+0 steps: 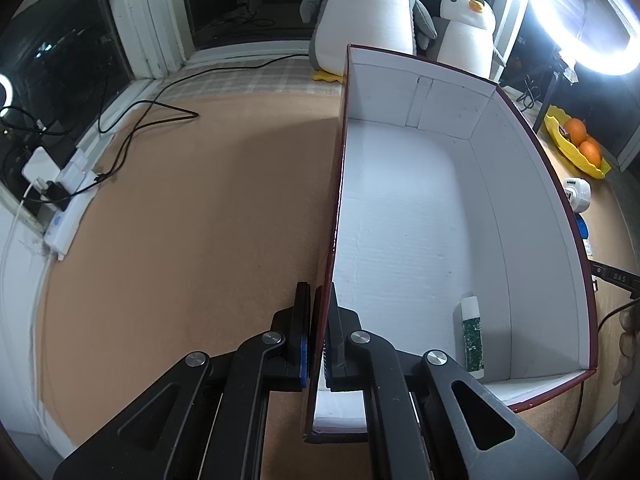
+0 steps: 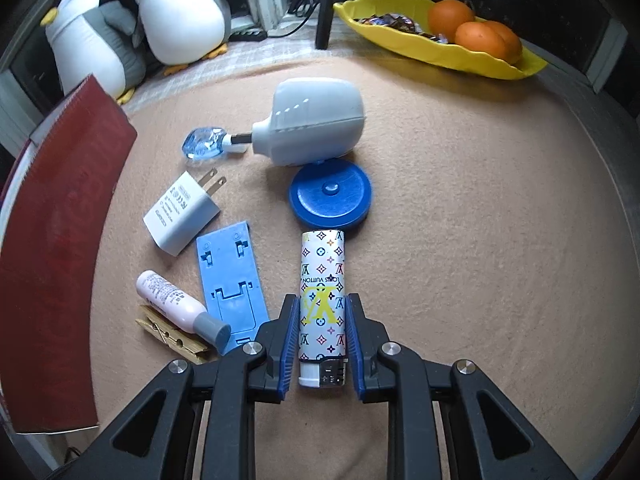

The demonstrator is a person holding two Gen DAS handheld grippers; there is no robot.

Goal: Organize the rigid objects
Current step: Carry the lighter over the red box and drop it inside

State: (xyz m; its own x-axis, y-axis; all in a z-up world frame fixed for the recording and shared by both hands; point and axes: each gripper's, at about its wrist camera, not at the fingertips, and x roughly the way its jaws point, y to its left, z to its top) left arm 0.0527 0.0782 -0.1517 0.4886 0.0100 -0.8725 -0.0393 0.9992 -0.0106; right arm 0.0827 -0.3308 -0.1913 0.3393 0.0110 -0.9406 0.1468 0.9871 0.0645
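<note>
My left gripper (image 1: 319,334) is pinching the near left wall of the white-lined box (image 1: 404,216), its jaws nearly closed with 1 finger outside and 1 inside the wall. Inside the box, off to the right of these jaws, a glue stick (image 1: 472,338) is lying against the right wall. The rest of the box floor ahead is lying bare, and the tan counter (image 1: 192,216) to the left of my jaws is stretching out to a power strip (image 1: 66,210) at its far left edge.

My right gripper (image 2: 322,318) is straddling a patterned lighter (image 2: 322,300), jaws partly open, blue pads sitting just beside its 2 sides; I cannot tell whether they are touching. Directly ahead, a blue disc (image 2: 330,199) is lying just past the lighter's tip, with a white plug-in device (image 2: 310,128) beyond it. To the left of these jaws are lying a blue plastic plate (image 2: 232,280), a white charger (image 2: 184,212), a small pink bottle (image 2: 180,306) and a wooden clothespin (image 2: 172,334). The counter to the right is lying open.
</note>
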